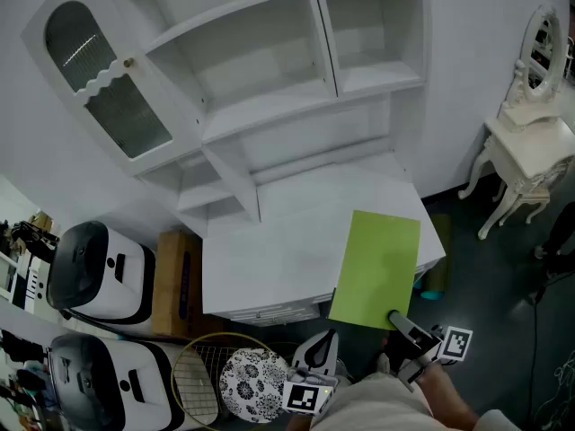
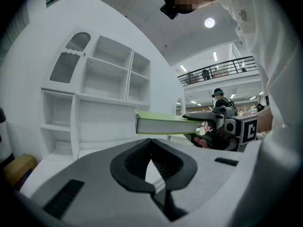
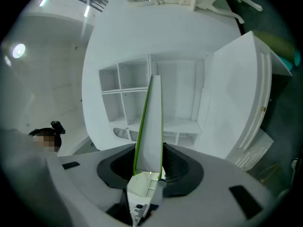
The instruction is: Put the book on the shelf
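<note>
Green book (image 1: 375,268) is clamped by its near edge in the right hand-held gripper (image 1: 398,321), held level, probably for shelving; left hand-held gripper (image 1: 323,347) is closed up, empty.

Nothing to read here: the green book (image 1: 377,268) shows a plain cover, and the square markers (image 1: 456,342) are black-and-white patterns, no lettering.

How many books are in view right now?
1. The green book is clamped in the right gripper, held level in front of the white shelf unit. No book shows on its shelves; lower cubbies are partly hidden.
</note>
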`<action>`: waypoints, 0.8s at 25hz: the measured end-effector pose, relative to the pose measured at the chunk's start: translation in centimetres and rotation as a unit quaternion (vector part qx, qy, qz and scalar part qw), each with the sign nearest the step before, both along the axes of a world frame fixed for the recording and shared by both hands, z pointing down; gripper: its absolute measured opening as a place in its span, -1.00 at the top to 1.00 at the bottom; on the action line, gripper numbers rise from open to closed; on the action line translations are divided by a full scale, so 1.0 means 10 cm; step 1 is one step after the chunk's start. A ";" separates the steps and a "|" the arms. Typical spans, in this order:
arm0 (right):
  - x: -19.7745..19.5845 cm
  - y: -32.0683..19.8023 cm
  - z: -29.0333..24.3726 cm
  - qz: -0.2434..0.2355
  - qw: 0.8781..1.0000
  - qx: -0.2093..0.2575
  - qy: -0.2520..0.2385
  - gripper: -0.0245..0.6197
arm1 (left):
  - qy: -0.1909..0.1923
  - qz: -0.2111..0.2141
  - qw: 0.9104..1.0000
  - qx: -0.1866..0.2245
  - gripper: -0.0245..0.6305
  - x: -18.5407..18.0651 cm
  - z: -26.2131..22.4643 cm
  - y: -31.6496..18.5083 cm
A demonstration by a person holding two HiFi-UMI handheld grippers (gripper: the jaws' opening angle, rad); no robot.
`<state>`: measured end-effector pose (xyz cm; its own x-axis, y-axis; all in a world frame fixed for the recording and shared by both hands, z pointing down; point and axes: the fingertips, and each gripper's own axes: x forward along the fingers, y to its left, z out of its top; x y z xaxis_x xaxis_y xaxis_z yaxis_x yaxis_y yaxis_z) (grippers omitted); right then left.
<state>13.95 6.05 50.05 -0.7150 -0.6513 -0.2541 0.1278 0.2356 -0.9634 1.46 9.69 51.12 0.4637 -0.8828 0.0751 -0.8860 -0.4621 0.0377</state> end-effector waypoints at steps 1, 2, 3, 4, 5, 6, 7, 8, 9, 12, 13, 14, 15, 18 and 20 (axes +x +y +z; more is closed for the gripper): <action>-0.01 0.00 -0.02 -0.003 1.000 0.003 0.004 0.44 | 0.003 -0.003 1.000 0.003 0.92 0.00 -0.02 0.00; -0.03 -0.01 -0.03 -0.006 1.000 0.005 0.007 0.44 | 0.006 -0.006 1.000 0.006 0.92 0.00 -0.04 0.00; -0.04 0.00 -0.04 -0.008 1.000 0.007 0.009 0.44 | 0.007 -0.008 1.000 0.007 0.92 0.00 -0.04 0.00; -0.06 0.00 -0.05 -0.011 1.000 0.008 0.008 0.44 | 0.008 -0.009 1.000 0.008 0.92 0.00 -0.04 0.01; -0.08 0.00 -0.05 -0.013 1.000 0.008 0.006 0.44 | 0.008 -0.009 1.000 0.007 0.92 -0.01 -0.04 0.02; -0.10 0.01 -0.06 -0.015 1.000 0.008 0.004 0.44 | 0.008 -0.008 1.000 0.006 0.92 -0.01 -0.03 0.03; -0.12 0.02 -0.06 -0.017 1.000 0.007 0.001 0.44 | 0.007 -0.007 1.000 0.005 0.92 -0.01 -0.03 0.04; -0.13 0.03 -0.07 -0.019 1.000 0.008 0.000 0.44 | 0.006 -0.005 1.000 0.005 0.92 0.00 -0.02 0.06; -0.14 0.04 -0.07 -0.020 1.000 0.009 0.000 0.44 | 0.006 -0.004 1.000 0.007 0.92 0.00 -0.03 0.06; -0.17 0.05 -0.11 -0.023 1.000 0.016 0.005 0.44 | 0.007 -0.004 1.000 0.010 0.92 0.00 -0.04 0.05; -0.19 0.04 -0.12 -0.023 1.000 0.016 0.007 0.44 | 0.007 -0.004 1.000 0.010 0.92 -0.01 -0.04 0.05; -0.20 0.04 -0.13 -0.023 1.000 0.015 0.007 0.44 | 0.008 -0.005 1.000 0.011 0.92 -0.02 -0.05 0.05; -0.21 0.03 -0.12 -0.022 1.000 0.012 0.006 0.44 | 0.009 -0.004 1.000 0.013 0.92 -0.03 -0.06 0.05; -0.23 -0.02 -0.09 -0.014 1.000 -0.006 -0.008 0.44 | 0.007 -0.002 1.000 0.014 0.92 -0.07 -0.05 0.04; -0.26 -0.03 -0.08 -0.012 1.000 -0.009 -0.008 0.44 | 0.005 0.001 1.000 0.012 0.92 -0.11 -0.04 0.05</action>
